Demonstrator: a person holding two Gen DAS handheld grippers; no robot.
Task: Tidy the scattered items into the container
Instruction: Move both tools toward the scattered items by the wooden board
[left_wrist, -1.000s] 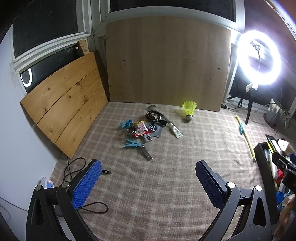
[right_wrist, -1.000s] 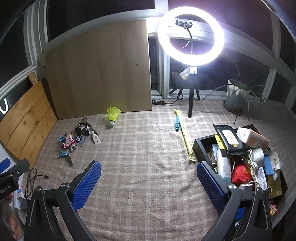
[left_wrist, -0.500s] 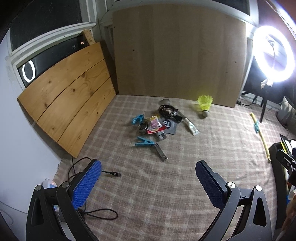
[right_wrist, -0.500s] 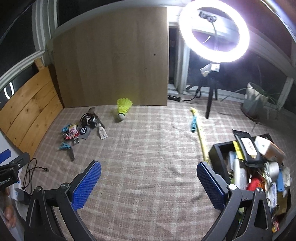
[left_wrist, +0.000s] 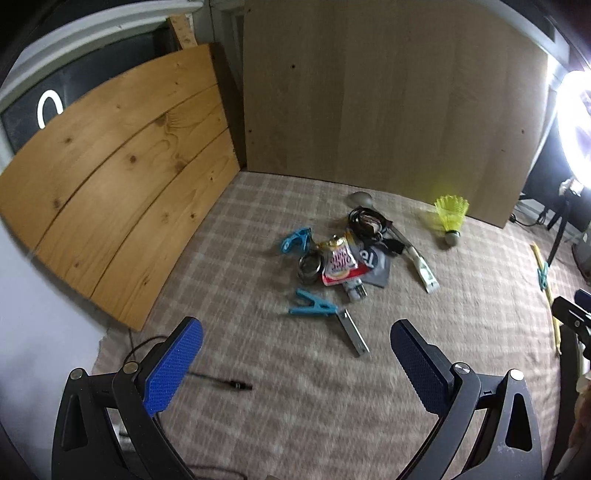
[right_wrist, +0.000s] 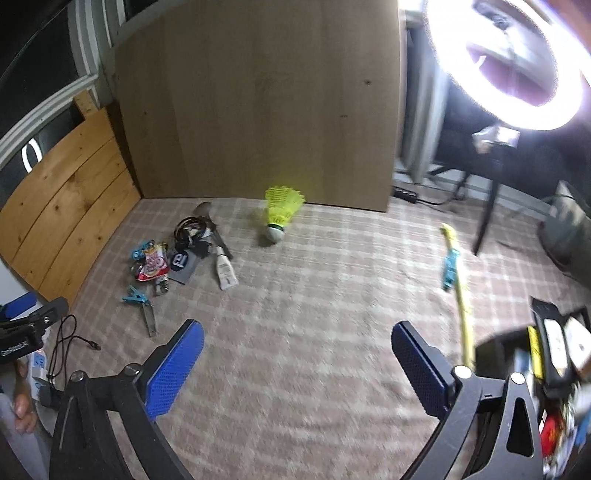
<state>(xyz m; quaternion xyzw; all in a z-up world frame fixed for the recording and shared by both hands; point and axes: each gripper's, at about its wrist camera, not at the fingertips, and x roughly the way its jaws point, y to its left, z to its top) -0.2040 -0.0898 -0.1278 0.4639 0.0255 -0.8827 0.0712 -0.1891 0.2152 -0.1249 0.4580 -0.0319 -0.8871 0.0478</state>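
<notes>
Black container (right_wrist: 554, 373) near right already stuffed; small-item pile (left_wrist: 343, 258) far left, shuttlecock (right_wrist: 280, 208) & yellow stick (right_wrist: 461, 295) left. Left gripper (left_wrist: 295, 365) & right gripper (right_wrist: 297, 369) both spread, empty.

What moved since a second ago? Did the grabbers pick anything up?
Both grabbers moved forward toward the pile of small items, which looks bigger now. The left gripper and right gripper stayed open and empty. The shuttlecock and the pile stayed put.
</notes>
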